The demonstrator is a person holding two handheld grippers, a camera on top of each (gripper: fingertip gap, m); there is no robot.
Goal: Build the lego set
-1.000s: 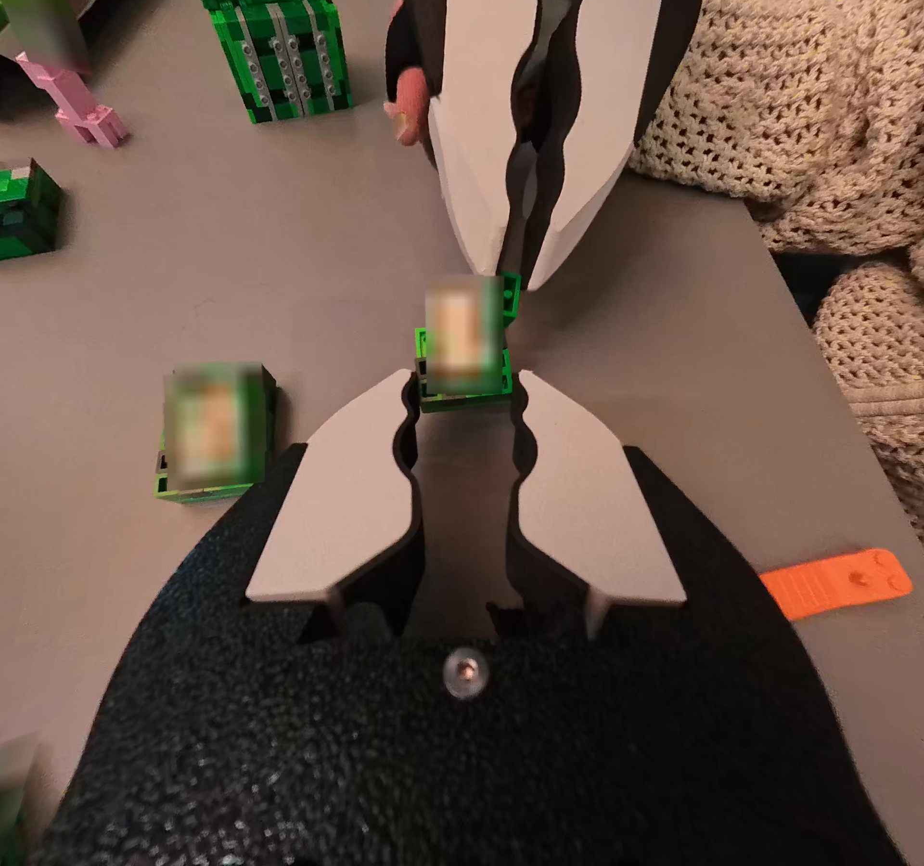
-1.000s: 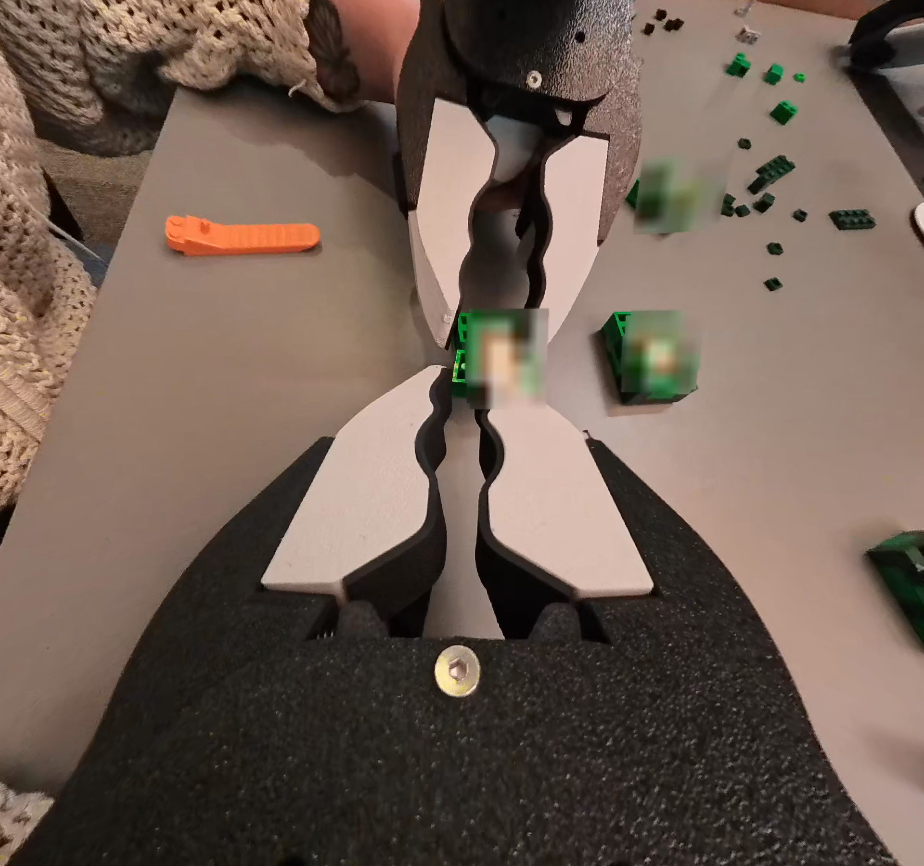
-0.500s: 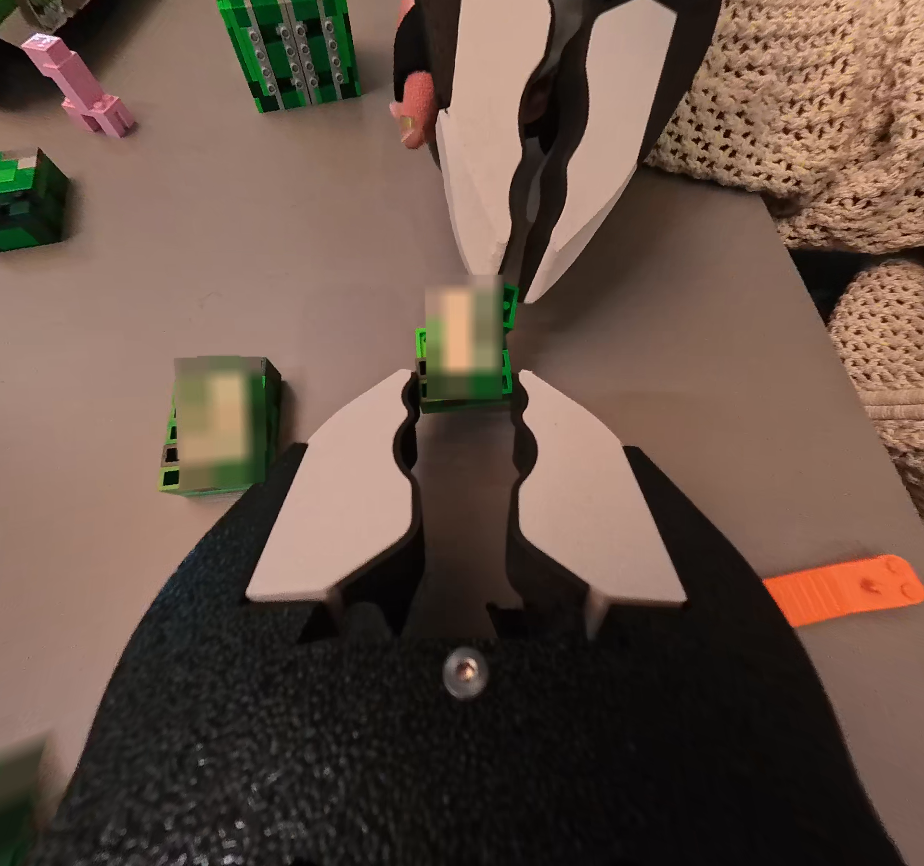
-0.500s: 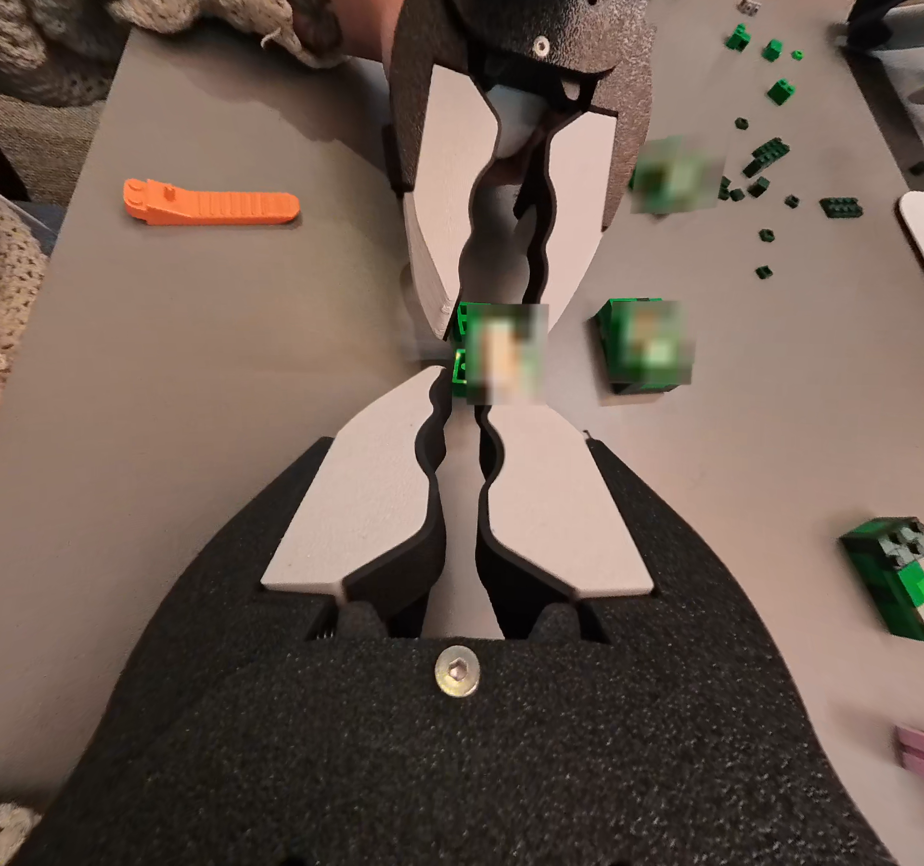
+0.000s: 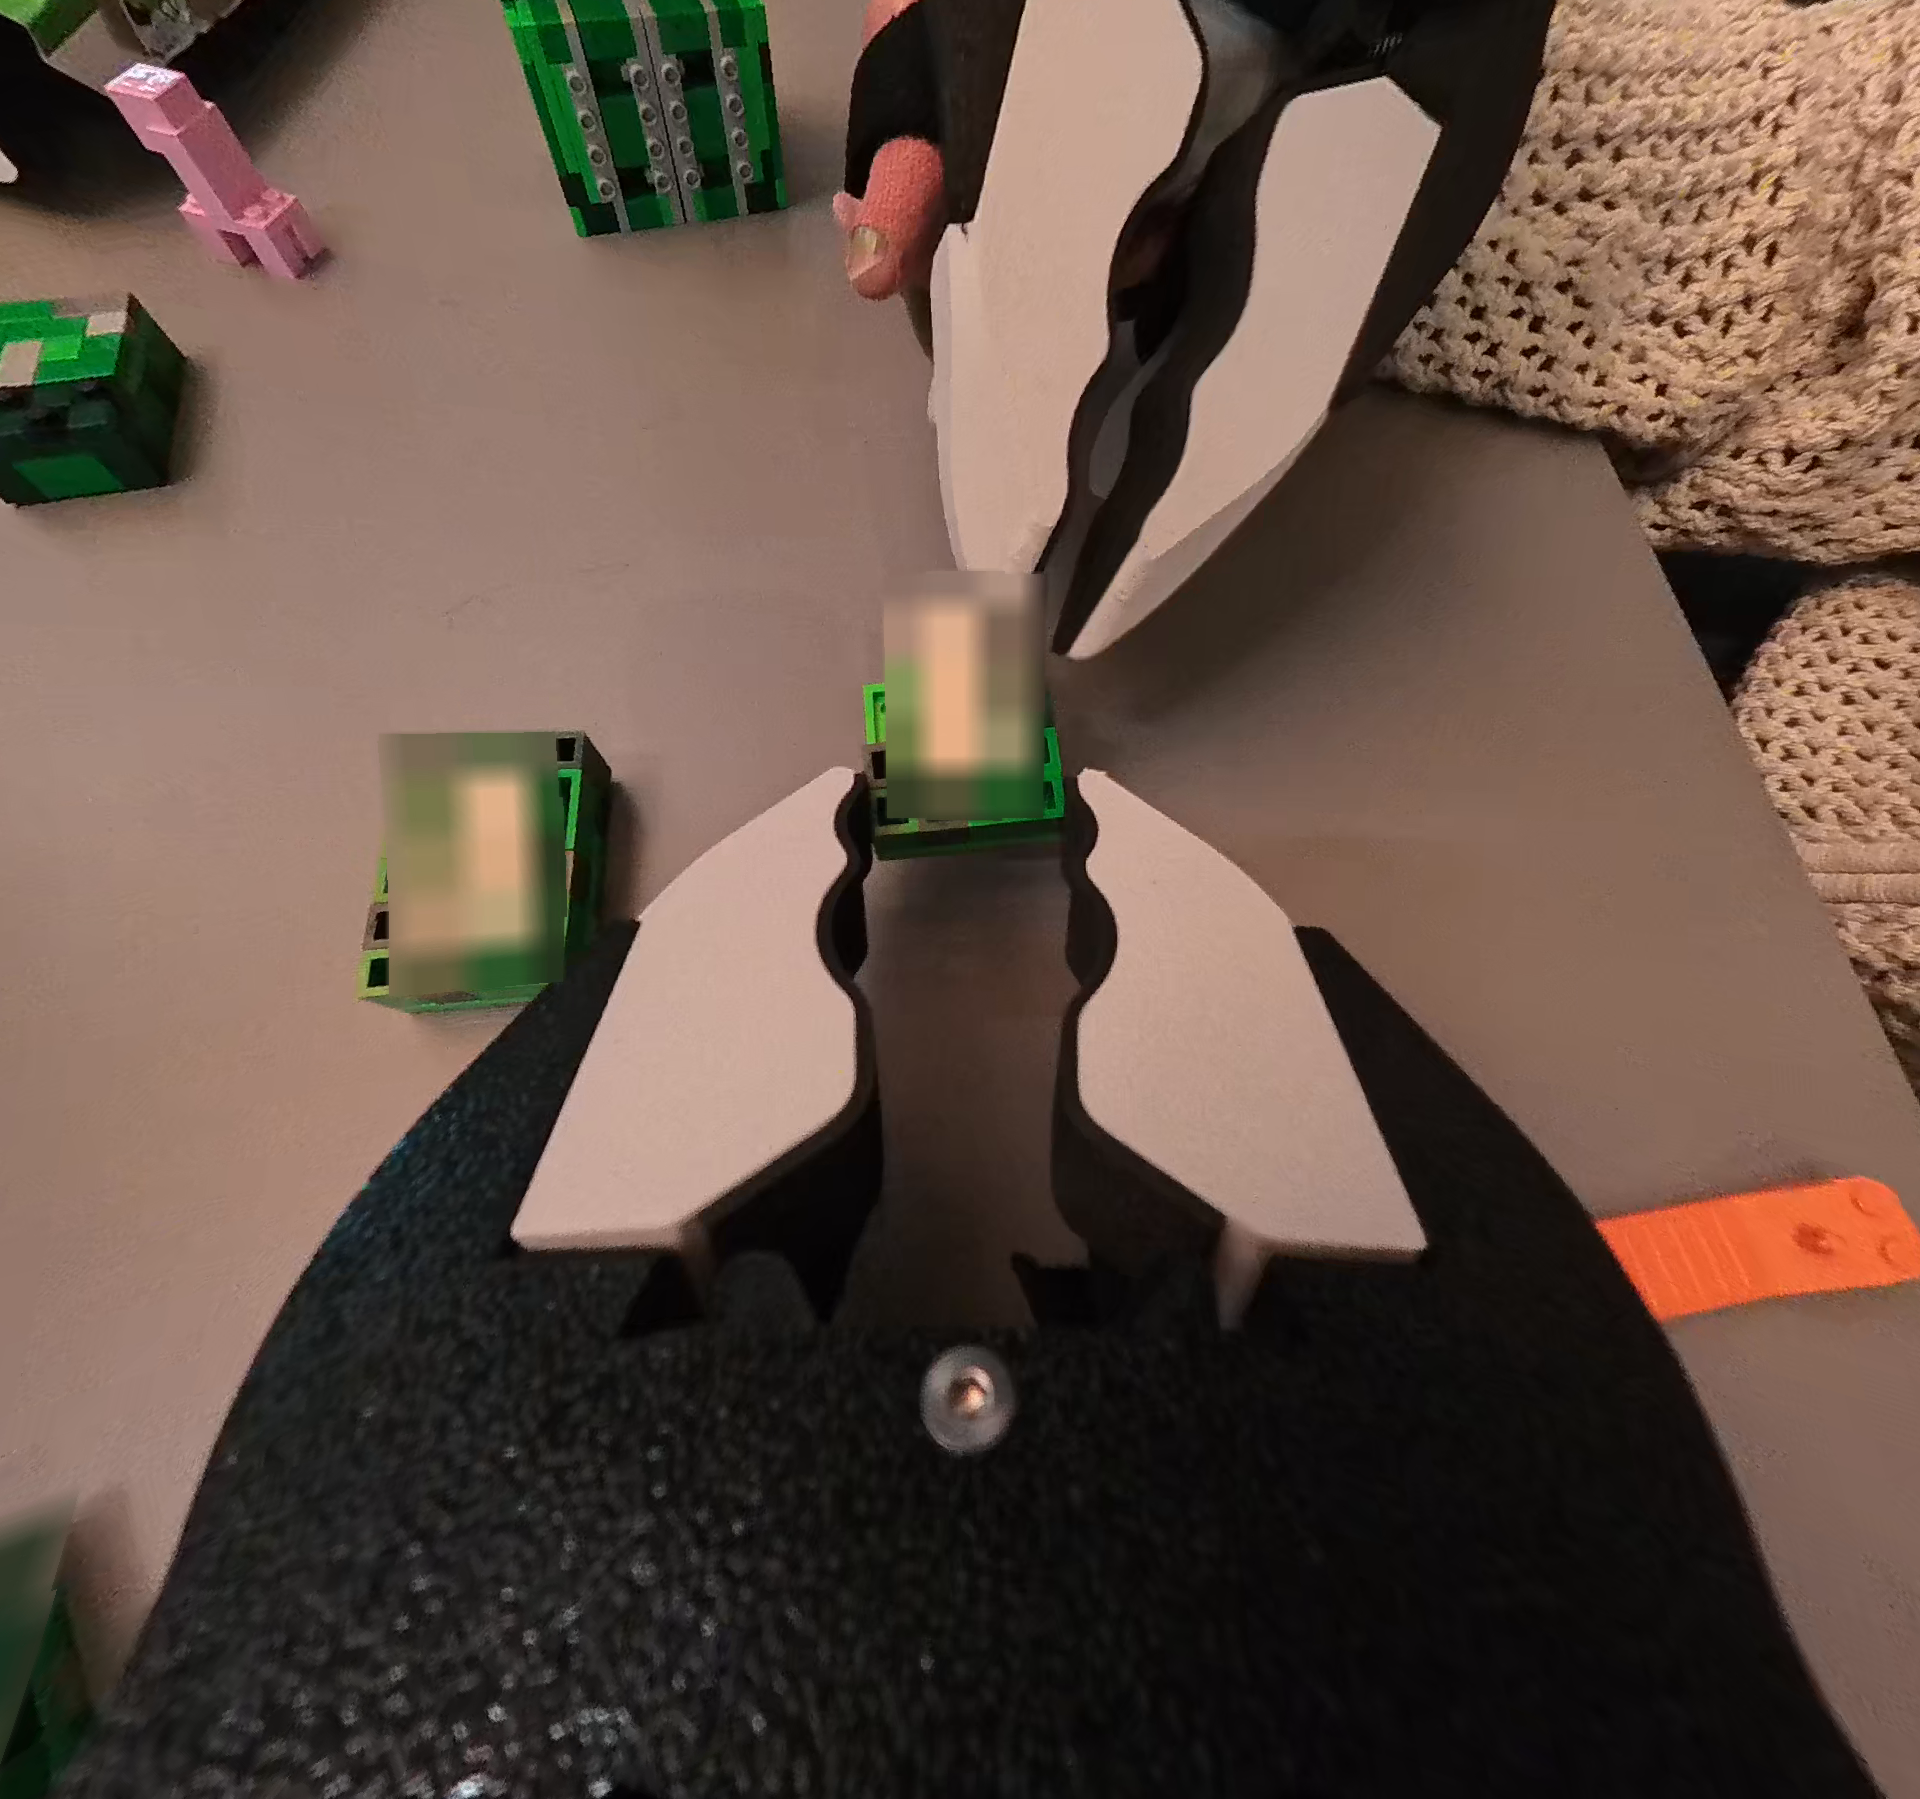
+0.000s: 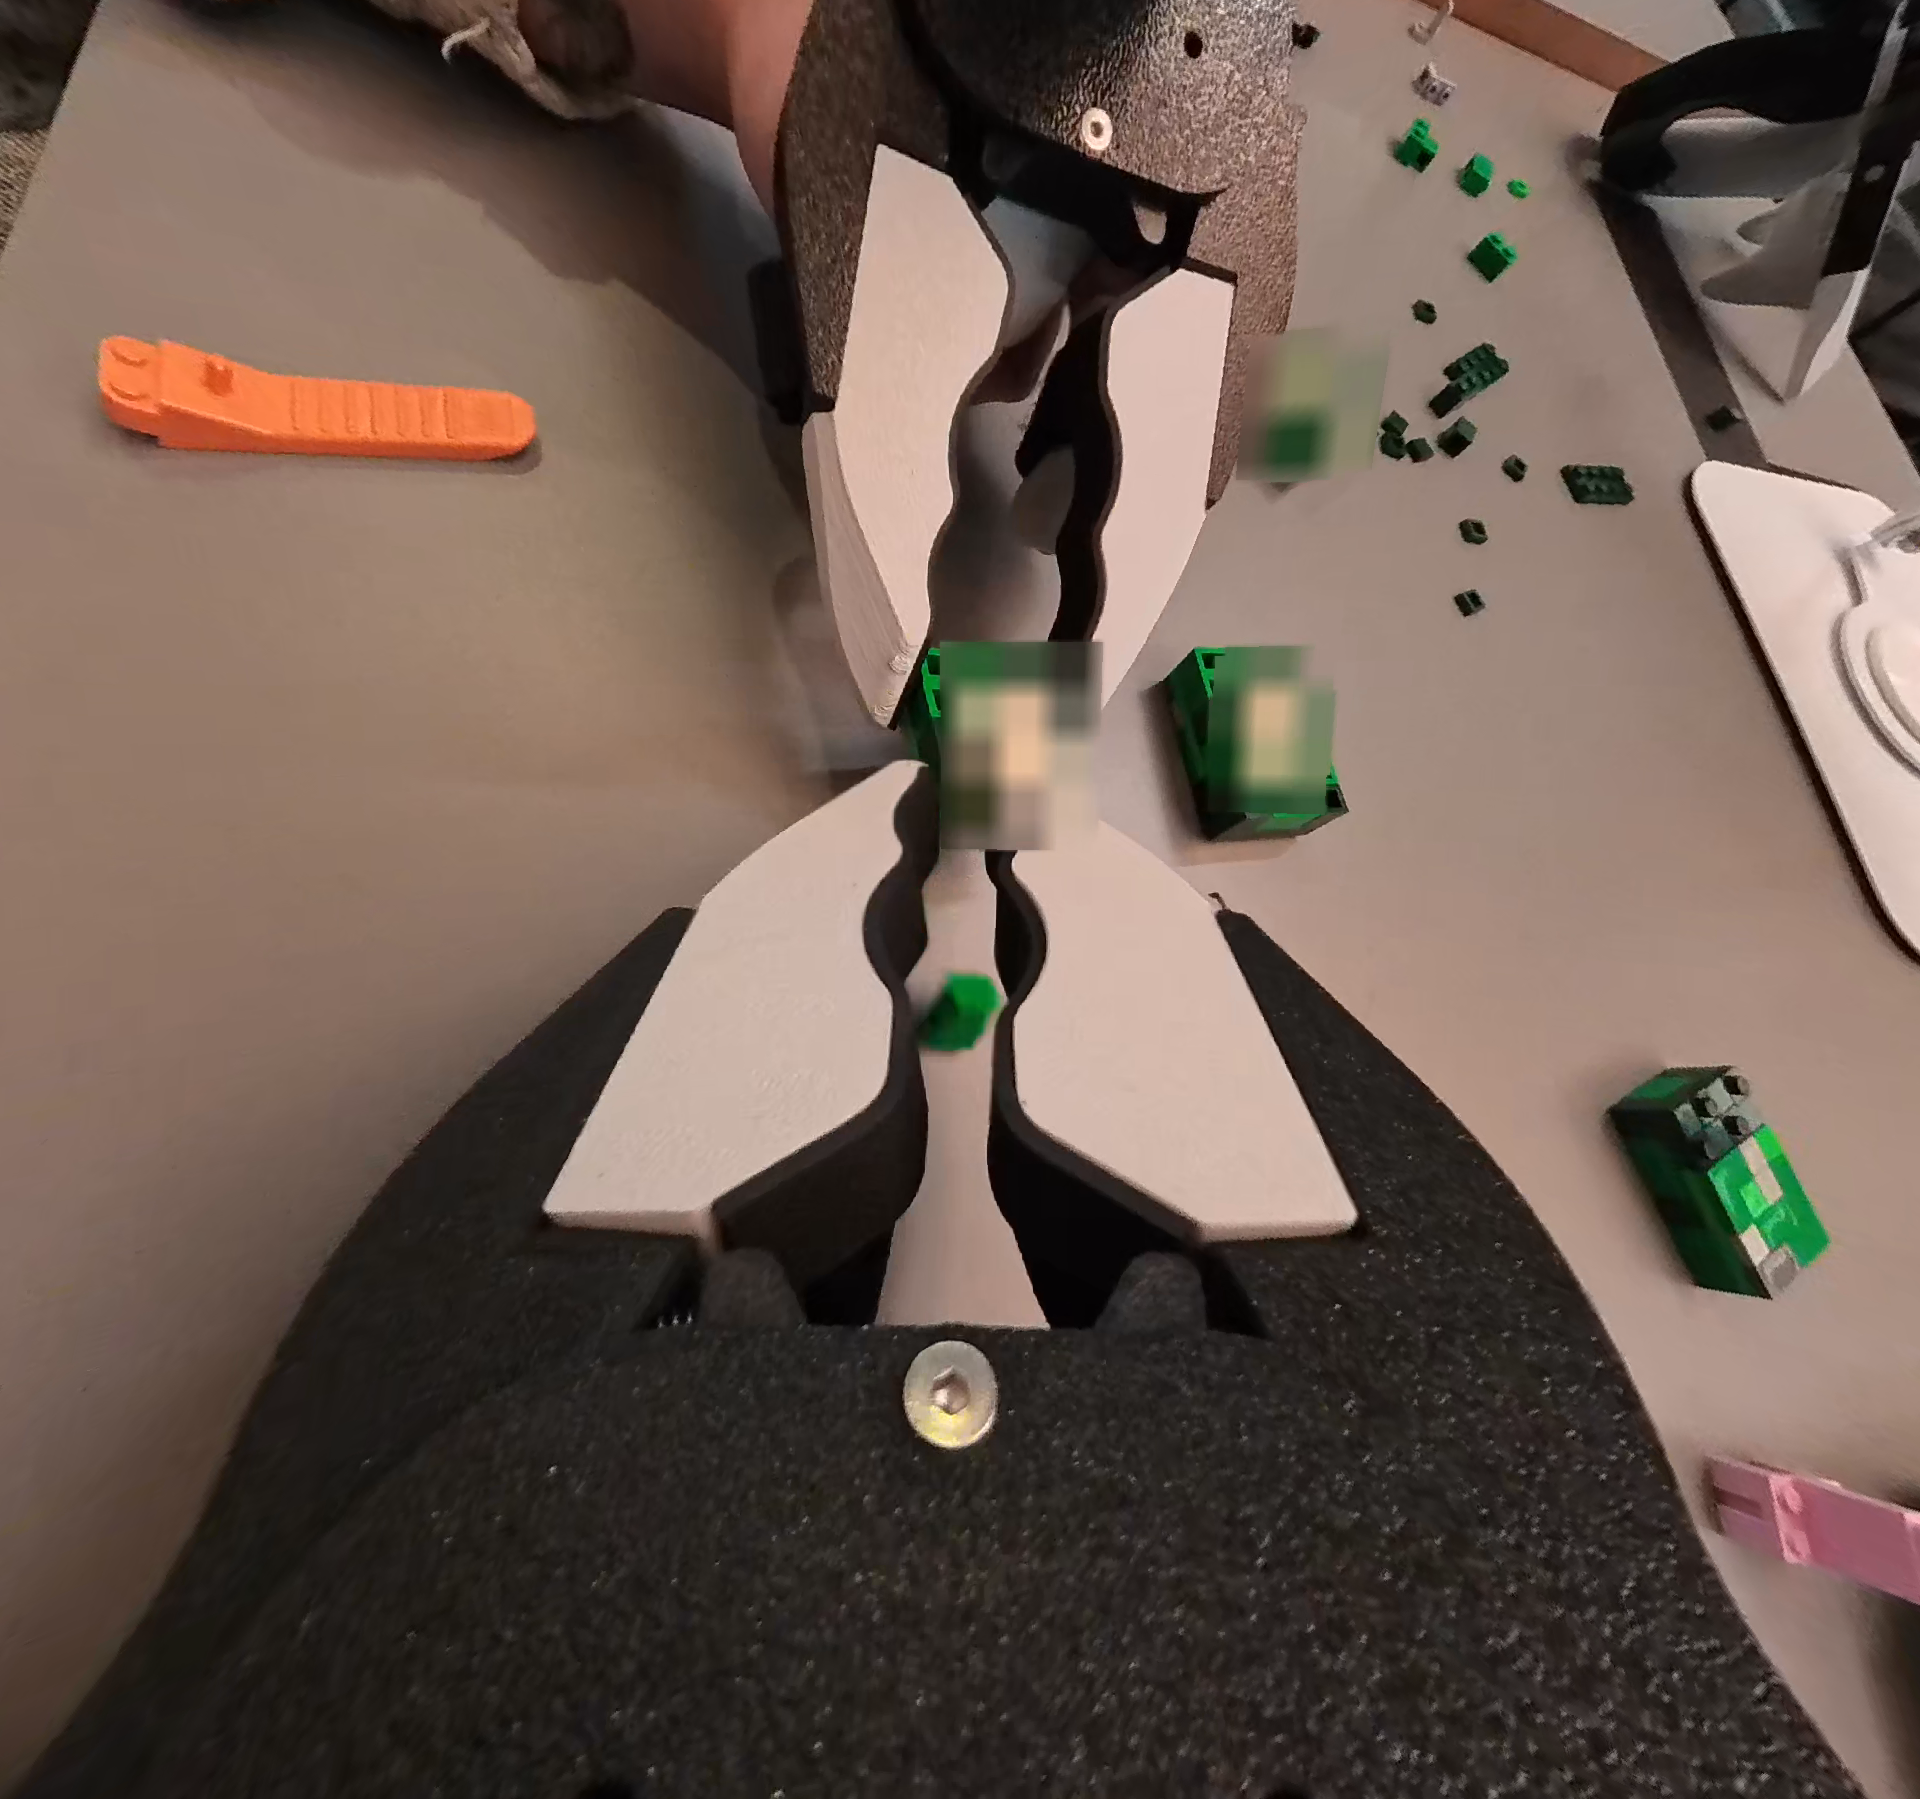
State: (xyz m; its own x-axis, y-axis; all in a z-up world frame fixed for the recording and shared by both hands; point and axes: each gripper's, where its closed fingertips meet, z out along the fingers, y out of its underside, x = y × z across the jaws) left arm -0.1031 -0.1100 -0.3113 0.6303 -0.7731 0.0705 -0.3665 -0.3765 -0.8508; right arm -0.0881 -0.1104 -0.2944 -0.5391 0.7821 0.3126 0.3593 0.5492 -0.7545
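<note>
Grey table (image 5: 520, 523); left gripper (image 5: 966, 793) clamps the green lego block (image 5: 966, 830) between its fingertips; right gripper (image 6: 956, 814), nearly closed (grasping nothing discernible), meets the block opposite; a small green brick (image 6: 958, 1011) lies below its fingers.

My left gripper (image 5: 966, 793) has a rough, speckled black body, matt pale-grey plastic fingers (image 5: 727, 1001) and a shiny metal screw (image 5: 966, 1401). The green lego block (image 5: 966, 814) is glossy plastic, the orange brick separator (image 5: 1766, 1240) ribbed plastic, the table (image 5: 520, 554) smooth matt grey, my cream sleeve (image 5: 1714, 243) chunky open knit
</note>
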